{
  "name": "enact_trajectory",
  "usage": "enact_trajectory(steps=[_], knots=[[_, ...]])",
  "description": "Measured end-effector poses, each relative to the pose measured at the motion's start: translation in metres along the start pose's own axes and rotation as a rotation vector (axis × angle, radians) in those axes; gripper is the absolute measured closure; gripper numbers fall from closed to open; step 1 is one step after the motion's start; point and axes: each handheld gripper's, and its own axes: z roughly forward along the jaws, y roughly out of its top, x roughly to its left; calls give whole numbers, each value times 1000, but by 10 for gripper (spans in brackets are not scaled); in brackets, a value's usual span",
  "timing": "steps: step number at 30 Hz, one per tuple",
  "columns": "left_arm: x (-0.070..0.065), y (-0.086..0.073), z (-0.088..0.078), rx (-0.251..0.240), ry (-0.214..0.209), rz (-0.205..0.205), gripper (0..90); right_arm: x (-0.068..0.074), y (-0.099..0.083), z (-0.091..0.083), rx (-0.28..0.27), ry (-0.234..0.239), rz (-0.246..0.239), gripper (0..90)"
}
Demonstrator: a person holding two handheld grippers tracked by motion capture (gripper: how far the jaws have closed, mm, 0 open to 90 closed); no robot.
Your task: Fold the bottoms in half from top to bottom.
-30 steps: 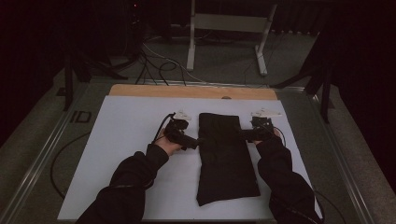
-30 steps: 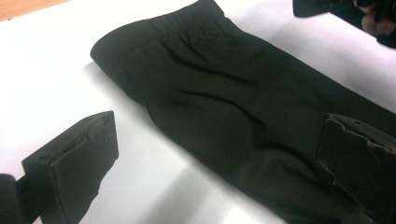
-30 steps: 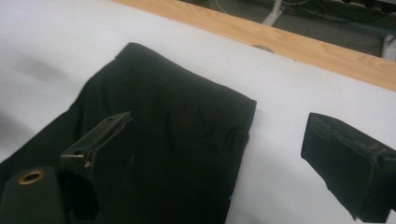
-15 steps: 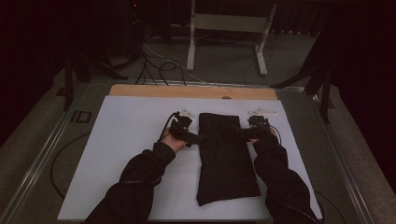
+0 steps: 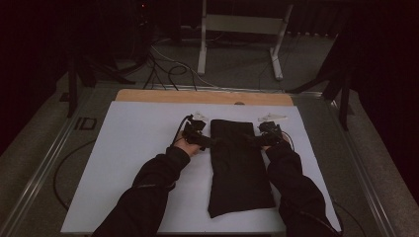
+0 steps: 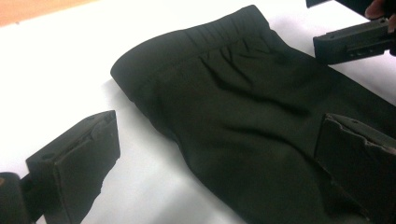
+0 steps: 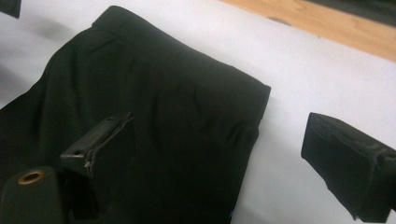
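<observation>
A black folded garment (image 5: 239, 168) with an elastic waistband at its far end lies lengthwise on the white table top (image 5: 133, 163). My left gripper (image 5: 209, 141) is at the garment's left edge near the waistband. It is open: in the left gripper view (image 6: 215, 172) one jaw hangs over the white surface and the other over the cloth (image 6: 243, 116). My right gripper (image 5: 255, 140) is at the right edge, also open. The right gripper view (image 7: 224, 163) has its left jaw over the cloth (image 7: 154, 102) and its right jaw over the table. Neither holds anything.
A wooden strip (image 5: 202, 97) runs along the table's far edge. Metal rails (image 5: 44, 163) border the sides. Cables (image 5: 168, 69) and a white stand (image 5: 237, 29) are on the floor beyond. The right gripper's jaw (image 6: 352, 42) appears at the top right of the left gripper view.
Both grippers have crept a little farther from the person and inward, up to the garment's side edges near the waistband. The garment has not moved.
</observation>
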Motion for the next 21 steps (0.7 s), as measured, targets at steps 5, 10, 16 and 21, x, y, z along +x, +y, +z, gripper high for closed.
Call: enact_trajectory(steps=[5,10,16,21], knots=[[3,3,9,30,-3,-33,5,-6,-1,6,33,-6,50,100],[7,7,17,40,-36,-52,5,-12,-6,13,54,-2,97,100],[14,10,21,47,-26,-82,5,-16,-6,20,74,19,118,103],[20,10,25,55,-24,-111,88,-15,-3,28,112,19,129,137]])
